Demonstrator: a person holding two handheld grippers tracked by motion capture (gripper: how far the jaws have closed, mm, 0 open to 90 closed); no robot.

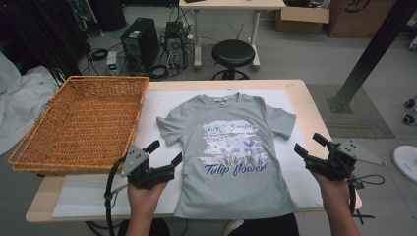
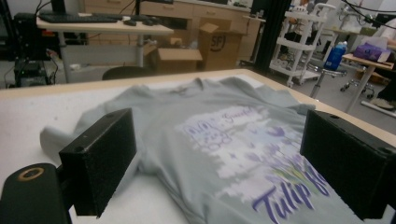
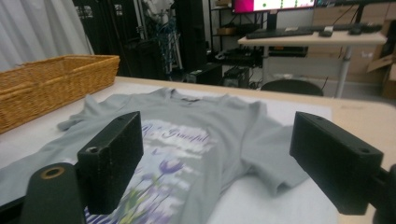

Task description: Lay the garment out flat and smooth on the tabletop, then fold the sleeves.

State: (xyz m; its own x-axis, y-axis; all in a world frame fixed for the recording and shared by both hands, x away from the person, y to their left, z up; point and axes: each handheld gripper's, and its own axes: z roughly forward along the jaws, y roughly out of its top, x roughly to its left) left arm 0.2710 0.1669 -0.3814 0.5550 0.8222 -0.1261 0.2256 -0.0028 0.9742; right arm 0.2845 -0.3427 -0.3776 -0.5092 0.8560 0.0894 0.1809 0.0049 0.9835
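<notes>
High view: both hands are holding wide-open, empty claws, left claw (image 1: 166,152) and right claw (image 1: 311,144), flanking the grey printed cotton T-shirt (image 1: 231,152), lying flat.

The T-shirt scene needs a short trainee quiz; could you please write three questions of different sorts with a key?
1. True or false: the T-shirt lies print side up on the table.
2. Which side of the shirt is the wicker basket on in the high view: A left, B right, C on top of it?
3. Fill in: the left gripper and the right gripper both have their jaws ____, with nothing held.

Key: 1 true; 2 A; 3 open.
</notes>
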